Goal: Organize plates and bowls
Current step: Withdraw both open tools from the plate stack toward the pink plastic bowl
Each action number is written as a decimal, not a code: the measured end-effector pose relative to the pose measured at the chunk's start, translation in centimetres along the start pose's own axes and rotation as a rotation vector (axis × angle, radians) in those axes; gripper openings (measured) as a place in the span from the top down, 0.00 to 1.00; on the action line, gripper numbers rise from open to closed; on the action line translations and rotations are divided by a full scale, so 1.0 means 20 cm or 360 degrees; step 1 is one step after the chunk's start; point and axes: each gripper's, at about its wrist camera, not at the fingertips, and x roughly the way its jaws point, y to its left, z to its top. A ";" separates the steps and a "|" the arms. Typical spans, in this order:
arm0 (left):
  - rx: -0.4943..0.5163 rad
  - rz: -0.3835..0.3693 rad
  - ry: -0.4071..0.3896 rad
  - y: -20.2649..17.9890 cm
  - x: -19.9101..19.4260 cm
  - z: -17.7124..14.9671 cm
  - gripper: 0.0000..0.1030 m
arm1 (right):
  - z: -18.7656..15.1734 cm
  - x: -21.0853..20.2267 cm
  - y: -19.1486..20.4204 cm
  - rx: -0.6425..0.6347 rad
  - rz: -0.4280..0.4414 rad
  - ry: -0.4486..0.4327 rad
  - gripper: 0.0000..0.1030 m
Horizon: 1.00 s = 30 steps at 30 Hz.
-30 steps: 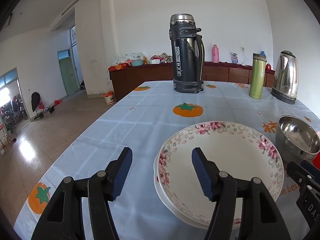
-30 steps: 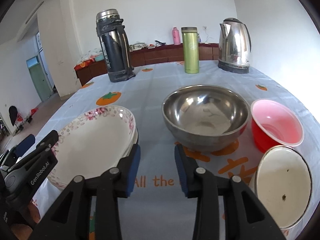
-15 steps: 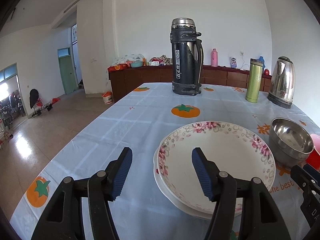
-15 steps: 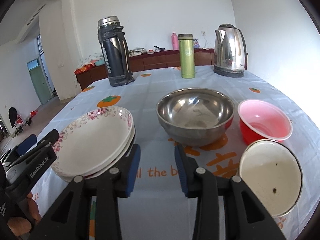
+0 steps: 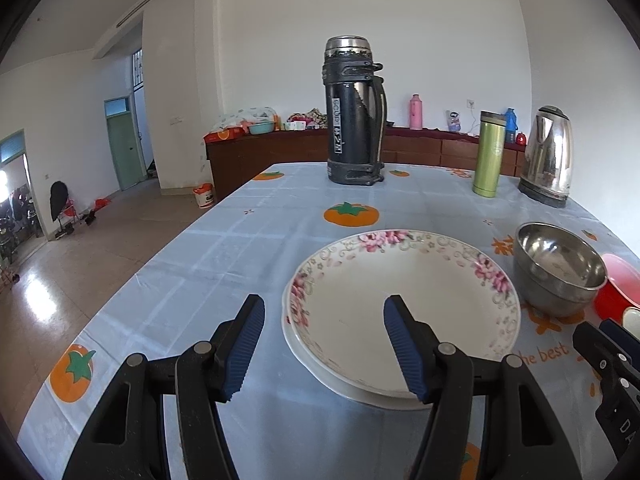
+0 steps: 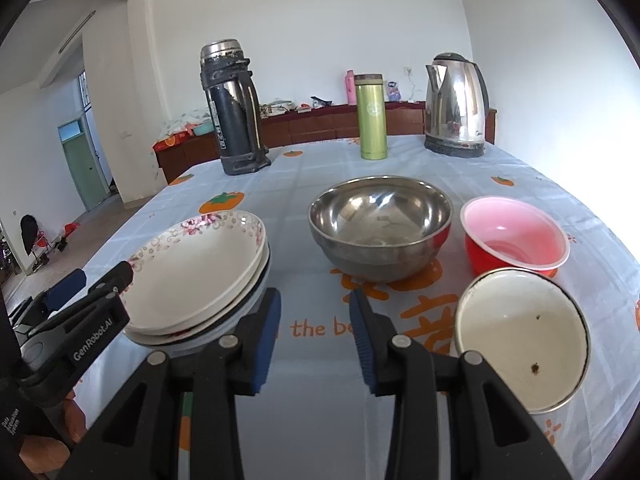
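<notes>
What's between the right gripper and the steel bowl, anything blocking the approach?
Nothing visible. The right gripper is open and empty, with only bare tablecloth between it and the steel bowl. The plate stack sits off to its left, the white bowl and red bowl to its right.

Tablecloth (image 6: pixel 520 176): pale blue check, printed with orange persimmons and orange lettering. Top plate (image 6: pixel 196 276): white, pink floral rim. Steel bowl (image 6: pixel 380 226): silver. Plastic bowl (image 6: pixel 514 234): red outside, pink inside. Enamel bowl (image 6: pixel 520 336): white, dark specks. Flask (image 6: pixel 371 117): green. Gripper pads (image 5: pixel 246 344): blue.
</notes>
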 end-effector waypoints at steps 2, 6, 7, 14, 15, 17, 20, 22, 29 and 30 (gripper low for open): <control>-0.0001 -0.0018 0.0008 -0.01 -0.01 -0.01 0.37 | 0.00 -0.01 -0.01 -0.0001 -0.0003 -0.0007 0.65; 0.0005 -0.0040 0.0007 -0.03 -0.03 -0.01 0.37 | -0.01 -0.03 -0.02 -0.0007 -0.0013 -0.0024 0.64; 0.0007 -0.0043 0.0002 -0.03 -0.03 -0.02 0.37 | -0.01 -0.04 -0.02 -0.0011 -0.0015 -0.0028 0.64; 0.0016 -0.0065 -0.0012 -0.06 -0.06 -0.03 0.37 | -0.02 -0.09 -0.05 -0.0050 -0.0031 -0.0070 0.64; 0.0021 -0.0069 -0.0016 -0.06 -0.06 -0.03 0.37 | -0.02 -0.09 -0.05 -0.0056 -0.0035 -0.0074 0.64; 0.0029 -0.0070 -0.0023 -0.07 -0.08 -0.03 0.37 | -0.02 -0.10 -0.06 -0.0066 -0.0040 -0.0082 0.64; 0.0042 -0.0073 -0.0035 -0.09 -0.09 -0.04 0.37 | -0.03 -0.12 -0.07 -0.0071 -0.0039 -0.0091 0.63; 0.0050 -0.0075 -0.0041 -0.10 -0.10 -0.04 0.38 | -0.03 -0.13 -0.09 -0.0065 -0.0039 -0.0095 0.61; 0.0068 -0.0089 -0.0042 -0.15 -0.12 -0.05 0.37 | -0.04 -0.16 -0.15 -0.0047 -0.0054 -0.0111 0.60; 0.0070 -0.0090 -0.0041 -0.15 -0.13 -0.05 0.37 | -0.04 -0.16 -0.16 -0.0043 -0.0053 -0.0109 0.60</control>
